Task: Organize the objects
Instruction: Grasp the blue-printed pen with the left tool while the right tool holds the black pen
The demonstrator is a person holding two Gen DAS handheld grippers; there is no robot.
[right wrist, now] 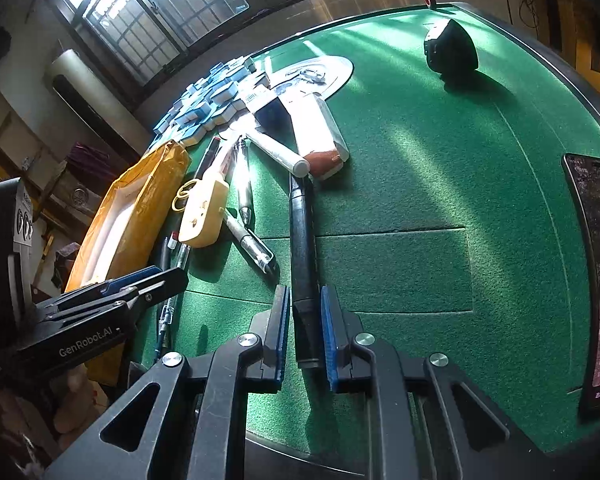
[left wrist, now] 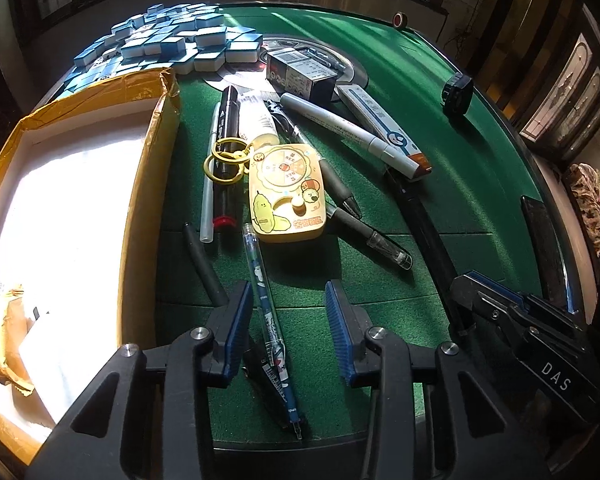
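Note:
A pile of pens and markers lies on the green felt table (left wrist: 452,184). My left gripper (left wrist: 288,300) is open, its jaws on either side of a blue patterned pen (left wrist: 270,320) that lies on the felt between them. A yellow cartoon case (left wrist: 286,192) with key rings lies just beyond. My right gripper (right wrist: 305,304) is open, its pads close on both sides of a long black pen (right wrist: 302,248) without clearly pinching it. An open cardboard box (left wrist: 76,208) stands left of the pile; it also shows in the right wrist view (right wrist: 128,216).
Blue-and-white mahjong tiles (left wrist: 168,40) are heaped at the back left. A small dark box (left wrist: 300,74), a grey marker (left wrist: 352,132) and a white tube box (left wrist: 388,132) lie behind the pile. A black tape measure (right wrist: 450,48) and a phone (right wrist: 598,276) sit to the right.

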